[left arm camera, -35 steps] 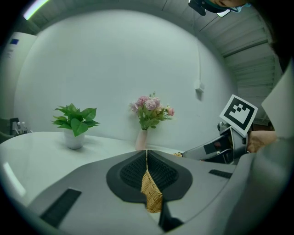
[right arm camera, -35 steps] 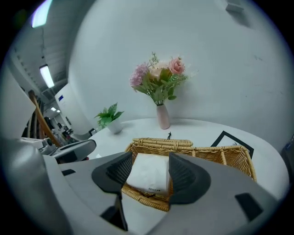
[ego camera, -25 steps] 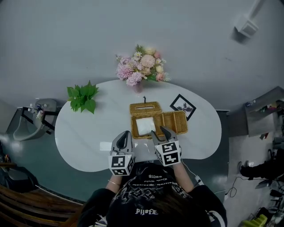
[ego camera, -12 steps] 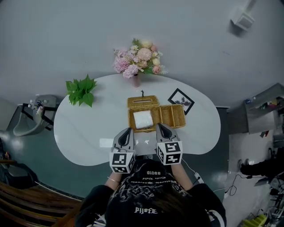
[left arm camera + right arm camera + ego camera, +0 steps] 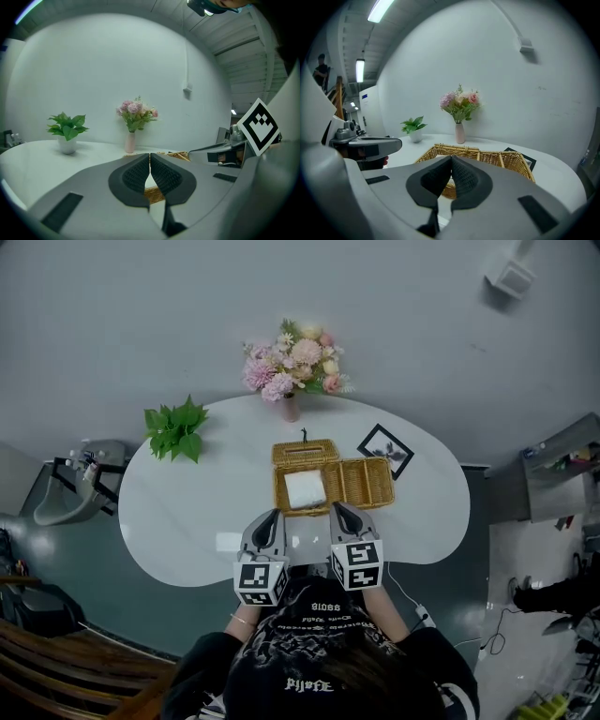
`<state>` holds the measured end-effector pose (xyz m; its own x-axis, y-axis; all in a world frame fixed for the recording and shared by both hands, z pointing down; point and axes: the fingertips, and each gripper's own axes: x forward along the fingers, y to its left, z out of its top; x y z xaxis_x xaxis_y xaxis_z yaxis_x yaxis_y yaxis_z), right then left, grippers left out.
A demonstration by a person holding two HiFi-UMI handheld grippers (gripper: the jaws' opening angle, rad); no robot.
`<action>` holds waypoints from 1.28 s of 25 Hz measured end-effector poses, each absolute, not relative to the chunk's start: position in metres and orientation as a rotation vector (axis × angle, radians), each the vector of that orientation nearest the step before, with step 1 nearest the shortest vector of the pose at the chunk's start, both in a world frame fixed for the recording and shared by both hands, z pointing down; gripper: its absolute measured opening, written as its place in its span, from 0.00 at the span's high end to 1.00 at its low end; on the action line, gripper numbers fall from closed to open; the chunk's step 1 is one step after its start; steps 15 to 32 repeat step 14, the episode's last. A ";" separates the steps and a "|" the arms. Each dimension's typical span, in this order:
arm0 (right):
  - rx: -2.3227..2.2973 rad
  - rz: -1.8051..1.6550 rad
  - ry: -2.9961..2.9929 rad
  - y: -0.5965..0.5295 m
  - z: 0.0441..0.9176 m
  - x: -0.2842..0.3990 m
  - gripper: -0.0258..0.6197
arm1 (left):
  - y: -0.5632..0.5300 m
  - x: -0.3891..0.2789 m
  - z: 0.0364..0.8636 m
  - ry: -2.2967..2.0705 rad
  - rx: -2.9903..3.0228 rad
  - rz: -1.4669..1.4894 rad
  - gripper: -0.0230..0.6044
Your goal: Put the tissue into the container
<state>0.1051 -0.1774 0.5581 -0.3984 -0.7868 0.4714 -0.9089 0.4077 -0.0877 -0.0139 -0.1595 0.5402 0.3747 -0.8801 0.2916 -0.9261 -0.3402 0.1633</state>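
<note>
**Tissue is in, right gripper released and backed off**

- Tissue (image 5: pixel 305 489): white square lying flat in the left compartment of the wicker basket (image 5: pixel 370 482). The compartments to its right look empty.
- A flat wicker piece (image 5: pixel 303 452) touches the basket's far side behind the tissue; probably the lid, can't confirm.
- Right gripper (image 5: pixel 339 510): a second ago its jaws were spread right at the basket's near rim. Now they are pressed together with nothing between them, confirmed in its own view (image 5: pixel 451 161), and it has pulled back toward the table's near edge.
- Left gripper (image 5: pixel 271 517): jaws also pressed together, nothing between the pads (image 5: pixel 150 161). It sits beside the right one, clear of the basket.
- The tissue hasn't shifted within its compartment between frames.
- Read: placement looks done, and both tools are empty and parked. If the lid has to go on, that's not started.
- Rest of the white table (image 5: pixel 187 512): flower vase (image 5: pixel 292 362), potted green plant (image 5: pixel 176 426) and a framed picture (image 5: pixel 385 452), all well apart from the grippers.
</note>
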 end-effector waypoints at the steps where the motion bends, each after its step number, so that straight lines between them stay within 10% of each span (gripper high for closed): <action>1: 1.458 0.471 -2.312 -0.177 0.558 0.105 0.92 | -0.159 -0.014 0.541 -1.593 2.336 0.214 0.92; 32: 1.432 0.436 -2.310 -0.183 0.559 0.095 0.92 | -0.163 -0.024 0.542 -1.608 2.326 0.219 0.92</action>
